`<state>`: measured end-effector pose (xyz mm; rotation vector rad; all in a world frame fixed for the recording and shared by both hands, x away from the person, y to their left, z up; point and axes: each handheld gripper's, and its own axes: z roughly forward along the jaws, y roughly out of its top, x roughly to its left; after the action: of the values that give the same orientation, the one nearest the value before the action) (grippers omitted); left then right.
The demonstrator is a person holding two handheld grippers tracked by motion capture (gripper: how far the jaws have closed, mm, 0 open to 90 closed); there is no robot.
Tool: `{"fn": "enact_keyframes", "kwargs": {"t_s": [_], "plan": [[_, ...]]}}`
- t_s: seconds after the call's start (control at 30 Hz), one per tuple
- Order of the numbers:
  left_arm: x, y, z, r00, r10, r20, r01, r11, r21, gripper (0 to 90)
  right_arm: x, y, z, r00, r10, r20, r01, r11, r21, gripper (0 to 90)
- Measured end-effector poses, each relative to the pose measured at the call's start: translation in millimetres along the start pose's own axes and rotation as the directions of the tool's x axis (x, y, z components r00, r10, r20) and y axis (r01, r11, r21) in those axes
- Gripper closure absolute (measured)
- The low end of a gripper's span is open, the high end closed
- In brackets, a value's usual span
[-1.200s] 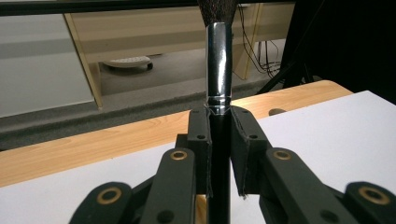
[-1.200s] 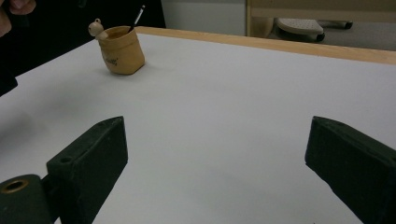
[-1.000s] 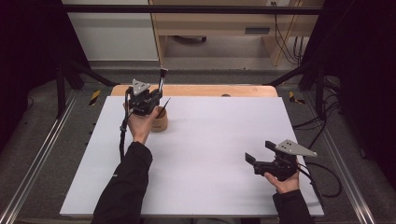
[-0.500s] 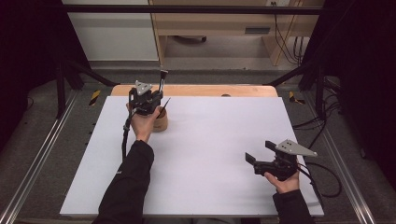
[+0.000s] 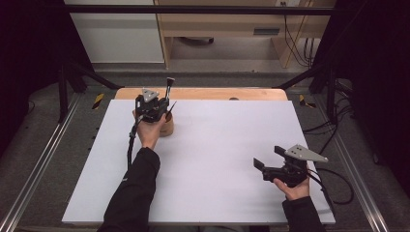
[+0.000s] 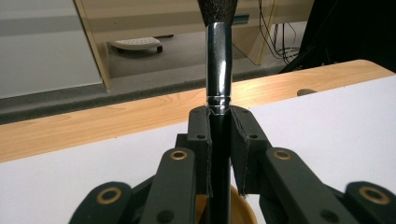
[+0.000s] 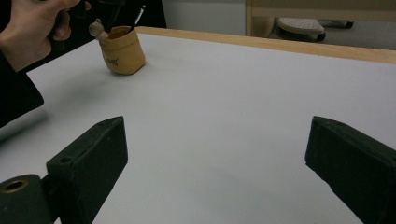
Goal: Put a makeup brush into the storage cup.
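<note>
Right gripper (image 5: 265, 170): resting near the front right edge of the white surface (image 5: 232, 159), its fingers (image 7: 88, 154) standing wide apart with nothing between them.
Left gripper (image 5: 153, 107): hovering over the cup toward the far left; fingers (image 6: 200, 140) clamping the brush handle just below the metal ferrule.
Brush (image 5: 168, 89): a makeup-type brush, standing upright in the grip, dark bristle head uppermost, lower end pointing into the cup.
Brush, handling: likely light and stiff; the glossy handle and chrome ferrule are looking slippery, so a hold on the handle under the ferrule is suiting it; bristles are soft and best left untouched.
Cup (image 7: 122, 50): small tan holder, already carrying another thin tool; probably light and easily tipped.
</note>
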<state>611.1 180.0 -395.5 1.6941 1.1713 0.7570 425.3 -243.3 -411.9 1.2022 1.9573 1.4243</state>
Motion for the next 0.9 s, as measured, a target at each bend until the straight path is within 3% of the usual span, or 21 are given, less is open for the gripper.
{"fn": "enact_keyframes", "kwargs": {"t_s": [0.4,0.9], "plan": [[-1.1,-14.6,4.6,0.9999,0.012,0.001,-0.012,0.9998,0.013,79.0,0.3,-0.1,0.2,1.0000,0.001,0.000,-0.001,1.000,0.001,6.3],[-2.4,-17.5,7.7,0.9997,0.026,-0.003,-0.026,0.9996,0.007,78.9,0.9,-0.1,0.4,1.0000,0.006,-0.003,-0.006,1.000,-0.001,6.4]]}}
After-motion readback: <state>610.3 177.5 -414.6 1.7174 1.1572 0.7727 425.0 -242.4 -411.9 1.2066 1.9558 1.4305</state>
